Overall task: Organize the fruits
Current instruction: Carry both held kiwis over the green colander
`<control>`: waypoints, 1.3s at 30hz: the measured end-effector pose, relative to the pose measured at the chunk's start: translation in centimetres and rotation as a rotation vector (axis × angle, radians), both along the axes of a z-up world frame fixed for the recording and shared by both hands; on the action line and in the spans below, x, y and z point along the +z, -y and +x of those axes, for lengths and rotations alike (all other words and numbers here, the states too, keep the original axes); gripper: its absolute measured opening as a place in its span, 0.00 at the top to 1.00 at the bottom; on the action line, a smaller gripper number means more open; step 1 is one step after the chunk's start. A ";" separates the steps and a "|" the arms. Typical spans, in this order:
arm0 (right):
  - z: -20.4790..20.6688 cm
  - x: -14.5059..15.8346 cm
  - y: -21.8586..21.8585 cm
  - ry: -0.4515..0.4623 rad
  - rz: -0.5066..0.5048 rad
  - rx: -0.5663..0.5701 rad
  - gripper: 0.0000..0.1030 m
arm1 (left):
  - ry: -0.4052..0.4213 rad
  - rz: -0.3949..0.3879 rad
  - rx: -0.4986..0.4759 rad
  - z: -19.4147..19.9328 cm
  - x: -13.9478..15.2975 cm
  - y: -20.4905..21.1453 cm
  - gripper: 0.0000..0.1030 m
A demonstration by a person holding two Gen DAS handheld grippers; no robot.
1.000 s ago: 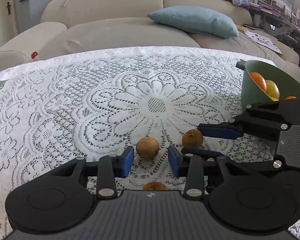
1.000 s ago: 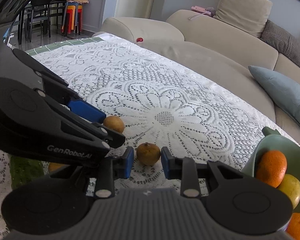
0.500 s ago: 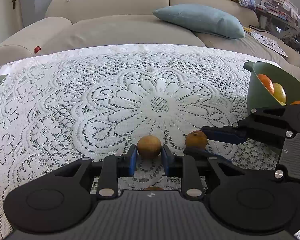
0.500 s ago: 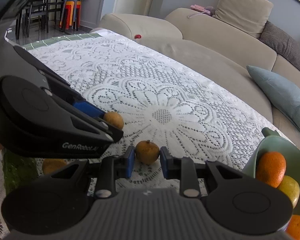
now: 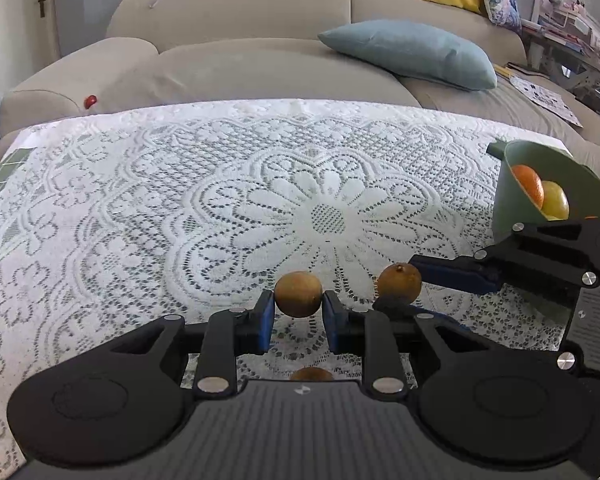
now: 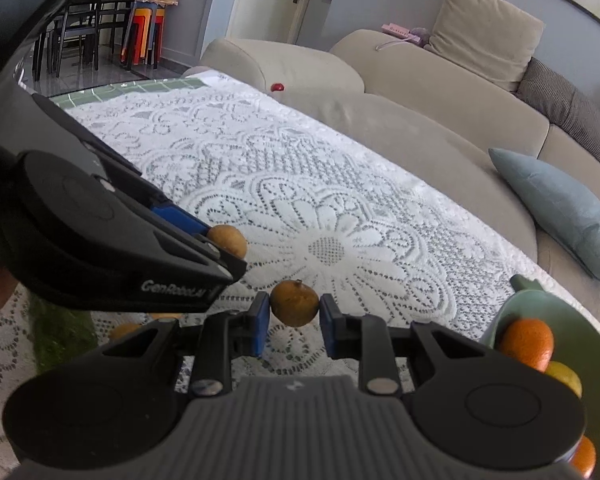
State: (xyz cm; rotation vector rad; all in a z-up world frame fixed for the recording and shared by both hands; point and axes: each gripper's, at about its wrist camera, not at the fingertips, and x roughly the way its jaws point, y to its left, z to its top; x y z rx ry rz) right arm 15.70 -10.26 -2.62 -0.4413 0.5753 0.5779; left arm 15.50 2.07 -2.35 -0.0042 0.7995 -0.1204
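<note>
Blue pads of the left tool (image 5: 298, 312) are clamped on a small brown fruit (image 5: 298, 294), one pad pressed to each side, the fruit sitting just above the white lace cloth (image 5: 180, 208) that covers the surface; these jaws have just finished closing onto it. Right beside it, the right tool (image 6: 294, 316) likewise pinches a second brown fruit (image 6: 294, 303), with a tiny stem nub on top, between its own blue pads, closed tight against the skin. The two fruits lie near each other, not touching, at the near edge of the big flower pattern in the lace. Under the left tool's body a third brown fruit (image 5: 311, 374) peeks out, mostly hidden. Off to the right stands a green bowl (image 5: 512, 204) with a spout, holding an orange (image 5: 528, 184) and a yellow fruit (image 5: 556, 202) side by side. Beyond the surface runs a beige sofa (image 5: 236, 56) with a pale blue cushion (image 5: 412, 54) lying on its seat, and a small red ball (image 5: 90, 101) rests on the armrest
</note>
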 end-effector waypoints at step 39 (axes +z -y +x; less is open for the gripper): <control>-3.8 7.2 12.9 0.110 0.129 -0.354 0.77 | 0.186 -0.152 -0.084 -3.8 6.6 8.1 0.73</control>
